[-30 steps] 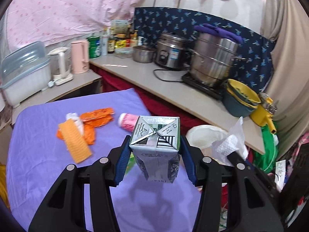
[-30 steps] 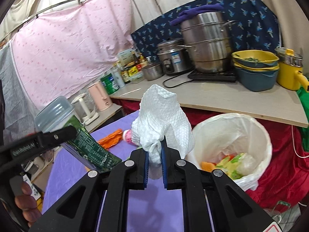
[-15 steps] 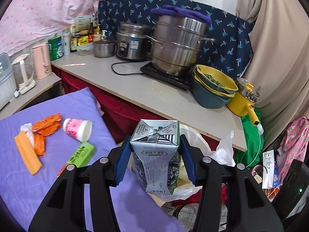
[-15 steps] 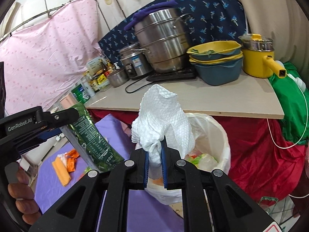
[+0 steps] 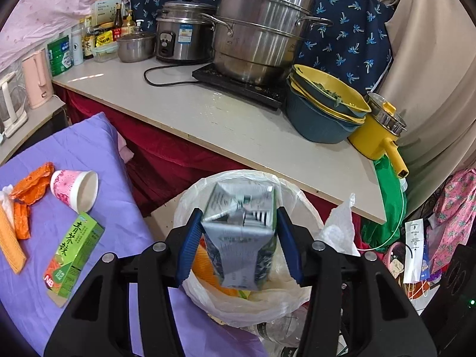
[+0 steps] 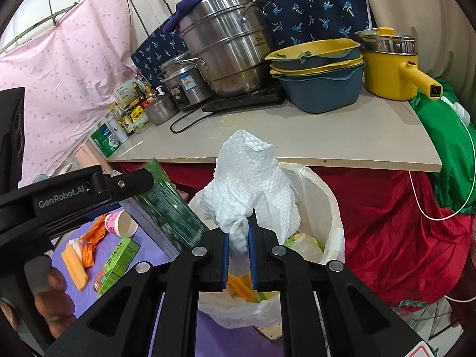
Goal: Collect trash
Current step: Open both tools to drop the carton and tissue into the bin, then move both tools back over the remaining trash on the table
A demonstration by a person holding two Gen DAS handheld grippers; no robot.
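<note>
My left gripper [image 5: 239,239] is open over the white-lined trash bin [image 5: 300,199]. The grey-green milk carton [image 5: 241,238] sits between its jaws with gaps on both sides and looks blurred, tilting toward the bin. My right gripper [image 6: 238,247] is shut on a crumpled white paper towel [image 6: 253,187] above the same bin [image 6: 330,208]. The carton [image 6: 169,208] and left gripper arm [image 6: 74,199] show in the right wrist view.
On the purple cloth [image 5: 98,154] lie a pink paper cup [image 5: 76,187], a green box [image 5: 76,255], orange wrappers [image 5: 31,184] and a yellow strip [image 5: 10,247]. A counter [image 5: 238,125] behind the bin carries pots, bowls and a yellow kettle.
Both grippers moved right from the cloth to above the bin. The left jaws have opened and the carton has tipped loose between them. The right gripper still pinches the towel.
</note>
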